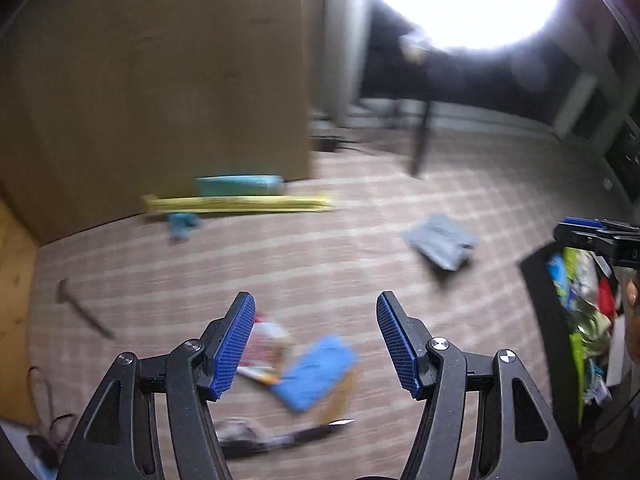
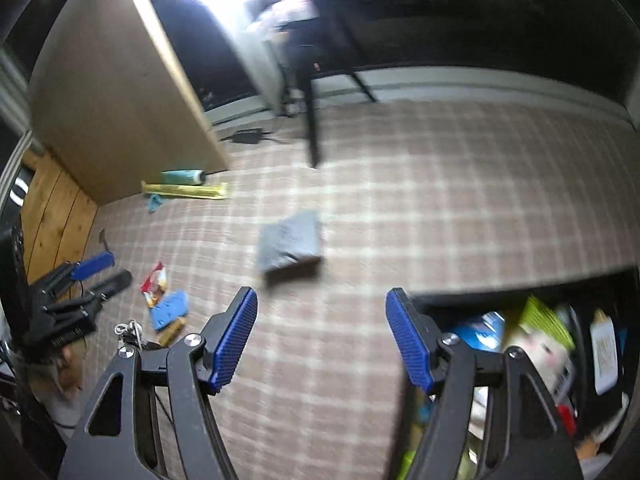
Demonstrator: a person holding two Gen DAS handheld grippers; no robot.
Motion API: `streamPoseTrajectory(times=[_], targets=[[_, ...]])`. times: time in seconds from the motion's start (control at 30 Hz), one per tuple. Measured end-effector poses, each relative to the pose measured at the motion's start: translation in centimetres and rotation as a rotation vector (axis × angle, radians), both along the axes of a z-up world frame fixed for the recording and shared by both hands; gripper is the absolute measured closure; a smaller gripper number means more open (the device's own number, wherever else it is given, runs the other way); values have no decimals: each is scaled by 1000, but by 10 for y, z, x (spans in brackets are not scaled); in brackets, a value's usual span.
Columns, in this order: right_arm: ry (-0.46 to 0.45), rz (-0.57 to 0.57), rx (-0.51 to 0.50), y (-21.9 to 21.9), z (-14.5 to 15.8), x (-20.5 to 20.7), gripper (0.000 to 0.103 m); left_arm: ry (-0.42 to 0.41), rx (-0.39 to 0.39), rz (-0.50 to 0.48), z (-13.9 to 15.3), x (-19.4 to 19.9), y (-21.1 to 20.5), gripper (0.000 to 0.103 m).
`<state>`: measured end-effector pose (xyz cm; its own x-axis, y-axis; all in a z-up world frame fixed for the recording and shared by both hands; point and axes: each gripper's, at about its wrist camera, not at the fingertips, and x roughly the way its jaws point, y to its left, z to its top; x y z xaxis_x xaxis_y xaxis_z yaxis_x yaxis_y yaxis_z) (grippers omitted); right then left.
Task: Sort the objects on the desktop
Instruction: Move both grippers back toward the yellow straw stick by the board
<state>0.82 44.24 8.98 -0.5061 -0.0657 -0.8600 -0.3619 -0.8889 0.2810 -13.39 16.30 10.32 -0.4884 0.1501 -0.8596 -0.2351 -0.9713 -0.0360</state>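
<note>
- We find a wooden surface (image 2: 52, 216) at the far left of the right wrist view, beside a tan panel (image 2: 120, 92) that stands on the checked cloth (image 2: 400, 208).
- We note a thin dark tool (image 1: 82, 312) lying alone on the cloth toward the left.
- At the panel's foot we record a teal roll (image 2: 182, 176), a long yellow pack (image 2: 184, 191) just in front of it, and a small teal scrap (image 2: 155, 202) beside the pack.
- The left gripper (image 1: 316, 344) has its jaws standing wide apart, nothing between the blue pads; it hangs over the cloth.
- Below it lie a red-and-white snack packet (image 2: 154, 282), a blue flat piece (image 2: 170, 308) touching it, a tan bar (image 2: 172, 332) and a dark pen-like object (image 1: 304, 436); the blur hides finer detail.
- A grey folded pouch (image 2: 290, 246) lies by itself mid-cloth, well apart from that cluster.
- The right gripper (image 2: 322, 338) is likewise spread open and empty, above bare cloth.
- At the far right we see a black bin (image 2: 424, 300) holding mixed packets, green, blue and white; their kinds we cannot tell.
</note>
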Motion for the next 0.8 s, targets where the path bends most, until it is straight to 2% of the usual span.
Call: streamPoseTrajectory(times=[0.13, 0.37, 0.43, 0.5, 0.57, 0.63, 0.8], targets=[[17, 53, -8, -26, 6, -48, 37, 9, -28, 95, 0, -19, -53, 42], [2, 68, -12, -68, -16, -130, 37, -6, 51, 239, -27, -75, -119, 44], [-21, 51, -13, -75, -28, -149, 38, -17, 93, 260, -35, -88, -126, 49], [-38, 41, -40, -80, -42, -167, 45, -26, 121, 256, -44, -103, -127, 55], [-56, 37, -54, -84, -51, -182, 64, -23, 104, 236, -51, -118, -122, 61], [-66, 27, -53, -87, -60, -195, 70, -13, 93, 202, -56, -131, -115, 69], [-84, -23, -67, -85, -79, -218, 71, -8, 63, 121, -72, -156, -100, 72]])
